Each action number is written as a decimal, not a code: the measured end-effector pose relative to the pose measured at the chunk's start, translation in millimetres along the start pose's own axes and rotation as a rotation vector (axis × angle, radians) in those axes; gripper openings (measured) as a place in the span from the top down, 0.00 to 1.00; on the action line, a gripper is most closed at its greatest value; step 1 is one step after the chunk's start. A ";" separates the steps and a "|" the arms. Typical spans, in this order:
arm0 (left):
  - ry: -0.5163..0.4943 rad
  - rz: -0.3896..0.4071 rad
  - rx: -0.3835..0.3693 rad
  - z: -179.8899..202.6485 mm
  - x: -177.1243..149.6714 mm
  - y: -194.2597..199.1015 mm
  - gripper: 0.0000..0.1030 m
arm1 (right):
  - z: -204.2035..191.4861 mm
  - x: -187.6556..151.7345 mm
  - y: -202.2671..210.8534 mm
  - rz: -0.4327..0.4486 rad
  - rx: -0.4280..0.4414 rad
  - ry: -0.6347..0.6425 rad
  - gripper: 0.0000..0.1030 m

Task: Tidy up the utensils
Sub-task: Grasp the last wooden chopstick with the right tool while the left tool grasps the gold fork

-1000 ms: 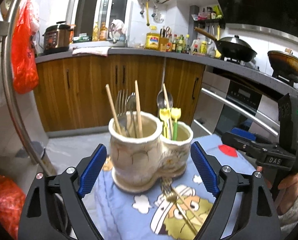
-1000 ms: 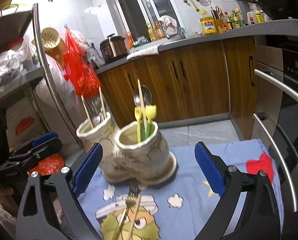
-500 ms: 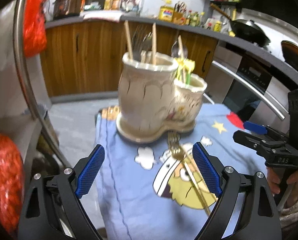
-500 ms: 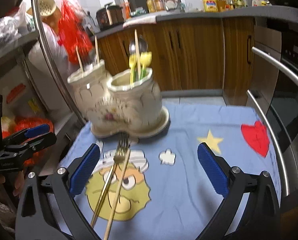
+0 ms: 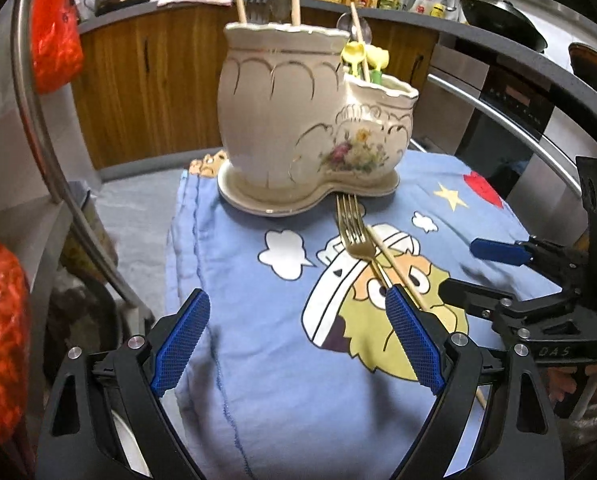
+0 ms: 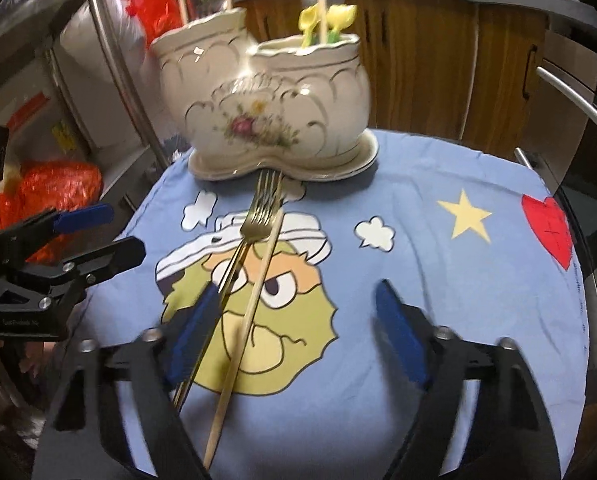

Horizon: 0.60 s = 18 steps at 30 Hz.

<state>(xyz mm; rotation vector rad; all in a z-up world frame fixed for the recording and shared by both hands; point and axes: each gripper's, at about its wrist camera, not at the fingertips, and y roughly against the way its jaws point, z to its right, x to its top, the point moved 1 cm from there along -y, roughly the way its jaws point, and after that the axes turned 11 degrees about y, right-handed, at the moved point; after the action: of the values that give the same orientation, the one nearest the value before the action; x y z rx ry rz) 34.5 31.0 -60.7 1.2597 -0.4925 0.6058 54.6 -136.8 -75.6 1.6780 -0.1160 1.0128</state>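
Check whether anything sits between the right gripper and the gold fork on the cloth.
Nothing visible blocks it. The right gripper is open just above the cloth, and the gold fork lies ahead, with only a wooden chopstick lying alongside, crossing its neck.

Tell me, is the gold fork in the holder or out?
Out. The gold fork lies flat on the blue cloth, tines toward the ceramic holder.

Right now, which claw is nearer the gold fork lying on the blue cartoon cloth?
Right. The right claw is open with the gold metal fork handle running beside its left finger. The left claw is open too, offset to the fork's left, handle at its right finger.
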 end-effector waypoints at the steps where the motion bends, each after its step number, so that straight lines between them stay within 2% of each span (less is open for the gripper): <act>1: 0.005 -0.005 0.000 -0.5 -0.5 -1.6 0.13 | -3.3 -0.5 -2.6 -0.014 0.010 0.008 0.40; 5: 0.013 -0.029 -0.004 -2.4 -3.5 -6.2 0.13 | -11.8 -0.2 -11.4 -0.068 0.051 0.022 0.66; 7: 0.003 -0.030 -0.009 -0.7 -4.1 -6.9 0.13 | -15.4 1.2 -14.6 -0.082 0.052 0.031 0.73; 12: -0.012 -0.036 -0.012 2.3 -5.3 -9.0 0.13 | -28.8 4.8 -23.3 -0.126 0.019 0.083 0.81; 14: -0.014 -0.036 -0.017 2.5 -5.8 -8.8 0.13 | -34.7 4.4 -23.8 -0.127 -0.015 0.117 0.90; 18: -0.017 -0.043 -0.014 5.3 -6.2 -10.2 0.13 | -33.5 3.3 -23.2 -0.121 -0.003 0.087 0.94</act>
<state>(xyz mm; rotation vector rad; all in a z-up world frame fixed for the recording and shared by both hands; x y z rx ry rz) 36.6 23.0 -70.8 1.2596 -0.4817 0.5549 50.8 -98.8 -90.3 1.6154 0.0407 0.9914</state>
